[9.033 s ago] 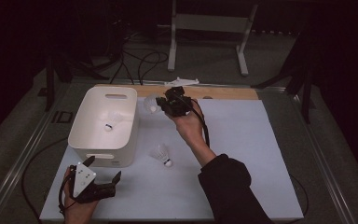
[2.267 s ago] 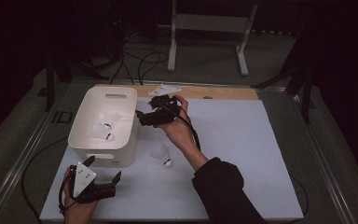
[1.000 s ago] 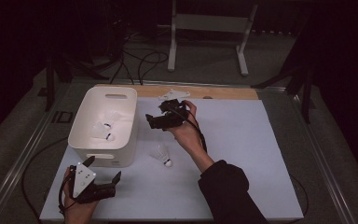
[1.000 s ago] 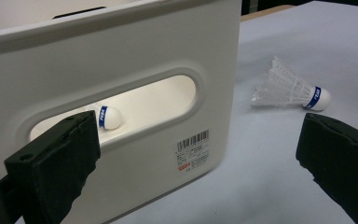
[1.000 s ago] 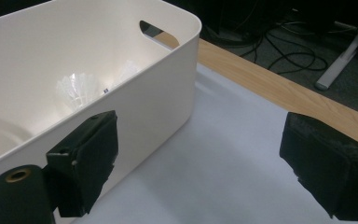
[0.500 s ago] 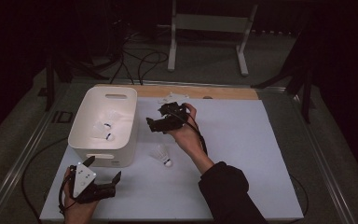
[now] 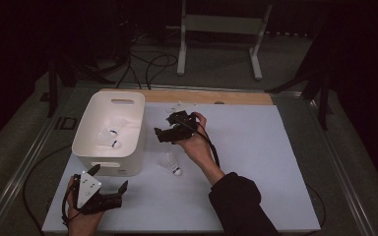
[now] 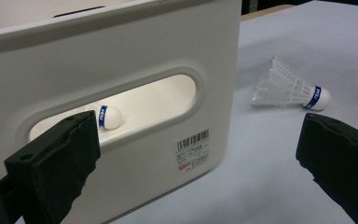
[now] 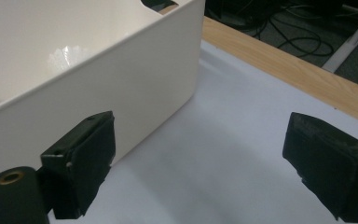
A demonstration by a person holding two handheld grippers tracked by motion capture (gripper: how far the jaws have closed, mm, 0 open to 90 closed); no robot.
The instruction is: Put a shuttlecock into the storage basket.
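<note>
A white bin point(image 7: 128, 142) stands on the left half of the white table and holds two shuttlecocks point(image 7: 112, 138). My right gripper point(image 7: 158, 133) hovers just right of the bin's rim, open and empty, jaws toward the bin wall point(image 9: 135, 79). A shuttlecock's skirt point(image 9: 67, 56) lies inside. Another shuttlecock point(image 7: 170, 162) lies on its side on the table below that hand. My left gripper point(image 7: 109, 178) rests at the front left, open and empty, facing the bin's handle slot point(image 8: 121, 116), with the loose shuttlecock point(image 8: 291, 88) to its right.
A wooden strip point(image 7: 226, 97) borders the table's far edge, with a small white thing point(image 7: 179, 105) just in front of it. Cables and a metal stand point(image 7: 216, 29) sit on the floor beyond. The white sheet point(image 7: 256, 147) stretches bare to the right.
The right gripper carried a shuttlecock from the back to the bin, where a second one now lies, then drew back right, open and empty. The left gripper has stayed put.
</note>
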